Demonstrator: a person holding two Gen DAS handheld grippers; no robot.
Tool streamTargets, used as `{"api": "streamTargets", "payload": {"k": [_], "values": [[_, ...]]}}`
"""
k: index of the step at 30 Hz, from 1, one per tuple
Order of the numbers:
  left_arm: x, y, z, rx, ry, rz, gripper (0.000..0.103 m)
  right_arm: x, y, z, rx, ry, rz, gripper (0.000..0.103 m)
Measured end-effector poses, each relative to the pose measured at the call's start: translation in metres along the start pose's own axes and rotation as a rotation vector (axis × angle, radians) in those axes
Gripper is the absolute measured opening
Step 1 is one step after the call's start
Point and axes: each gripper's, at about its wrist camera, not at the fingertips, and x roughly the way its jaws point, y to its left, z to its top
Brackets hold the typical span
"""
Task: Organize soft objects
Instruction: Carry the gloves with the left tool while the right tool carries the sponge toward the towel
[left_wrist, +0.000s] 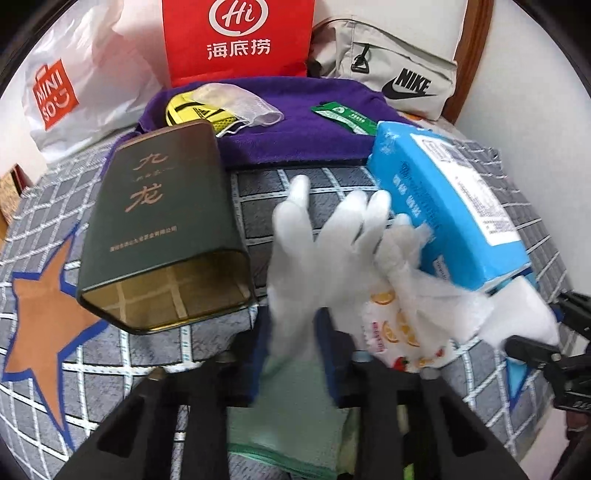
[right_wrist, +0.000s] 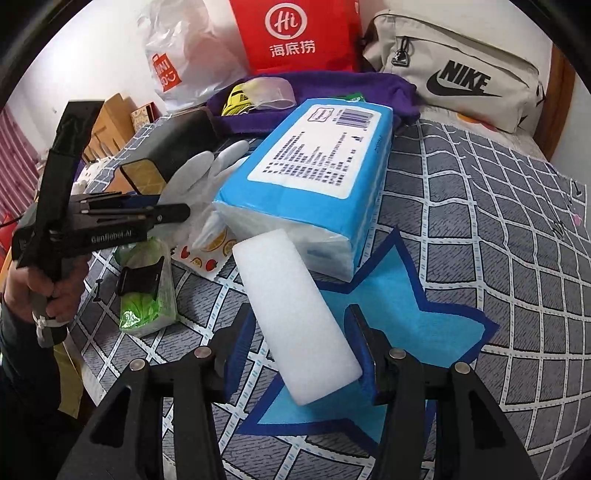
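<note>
Left claw (left_wrist: 295, 332) pinches white glove (left_wrist: 314, 251), maybe only thin edge; could slip. Right claw (right_wrist: 299, 354) squeezes foam block (right_wrist: 295, 314); may bump tissue pack (right_wrist: 314, 177).

Left gripper (left_wrist: 291, 332): pointed steeply down, jaws closed on the cuff of a white glove (left_wrist: 314, 243).
Left hand (right_wrist: 44, 291): bare, wrapped round the left gripper's handle at the left edge of the right wrist view, a dark sleeve behind it.
Right gripper (right_wrist: 299, 347): pointed steeply down, blue pads pressed on the near end of a white foam block (right_wrist: 291, 302).
</note>
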Motion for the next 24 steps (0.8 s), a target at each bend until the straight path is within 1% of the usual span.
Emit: {"api": "streamTargets", "payload": {"k": [1,2,5,8,14,24], "values": [[-0.001,0.002,0.000,-0.013,0.002,-0.023,0.011,-0.001,0.001,0.000,0.001,-0.004,-0.002,0.044],[-0.001,0.005,0.000,-0.027,0.003,-0.046,0.010,-0.001,0.001,0.000,0.005,-0.007,-0.001,0.043],[-0.007,0.008,-0.003,-0.052,-0.005,-0.069,0.010,-0.006,0.003,0.000,0.016,-0.022,0.005,0.042],[-0.018,0.009,-0.005,-0.055,-0.018,-0.061,0.010,-0.009,0.005,0.001,0.021,-0.031,0.007,0.042],[-0.045,0.013,-0.005,-0.085,-0.062,-0.087,0.010,-0.012,0.006,0.000,0.043,-0.034,0.010,0.042],[-0.088,0.018,0.005,-0.096,-0.143,-0.059,0.010,-0.031,0.010,0.006,0.039,-0.077,0.024,0.042]]}}
